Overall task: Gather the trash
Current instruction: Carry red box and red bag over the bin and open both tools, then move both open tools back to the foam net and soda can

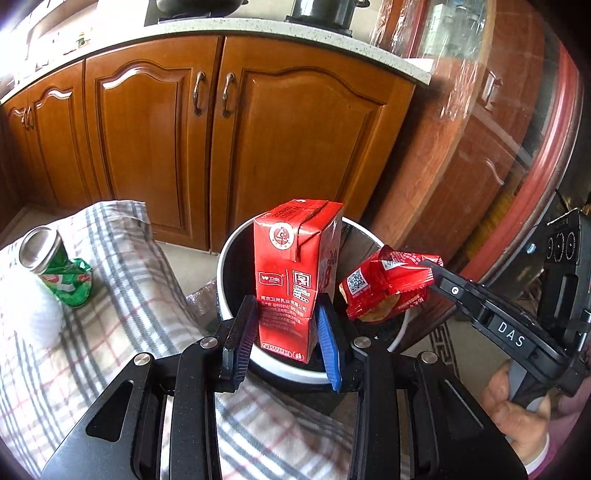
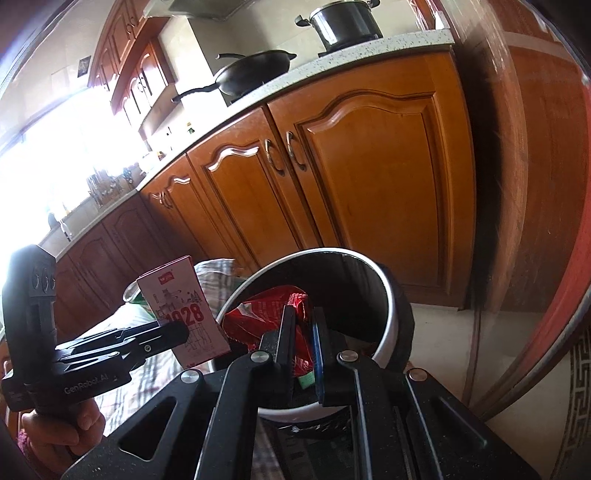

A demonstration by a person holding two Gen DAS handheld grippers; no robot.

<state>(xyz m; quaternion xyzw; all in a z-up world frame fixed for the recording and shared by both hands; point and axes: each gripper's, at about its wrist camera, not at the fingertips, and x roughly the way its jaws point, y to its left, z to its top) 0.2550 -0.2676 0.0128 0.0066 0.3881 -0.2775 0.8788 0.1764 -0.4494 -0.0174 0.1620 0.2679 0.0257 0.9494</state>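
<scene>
My left gripper (image 1: 286,328) is shut on a red milk carton (image 1: 291,273), held upright over the near rim of a white-rimmed bin (image 1: 236,240) with a dark inside. In the right wrist view the same carton (image 2: 184,314) shows its pale side left of the bin (image 2: 388,317). My right gripper (image 2: 303,343) is shut on a red snack wrapper (image 2: 258,317), which hangs over the bin's opening. From the left wrist view that wrapper (image 1: 384,291) sits just right of the carton, pinched by the right gripper (image 1: 430,271). A crushed green can (image 1: 62,269) lies on the checked cloth (image 1: 122,302).
Wooden kitchen cabinets (image 1: 155,140) stand close behind the bin, with a wok (image 2: 255,72) and a pot (image 2: 343,24) on the counter above. A round red-edged glass table (image 1: 498,147) curves along the right. A white object (image 1: 29,314) lies by the can. A hand (image 1: 517,406) holds the right gripper's handle.
</scene>
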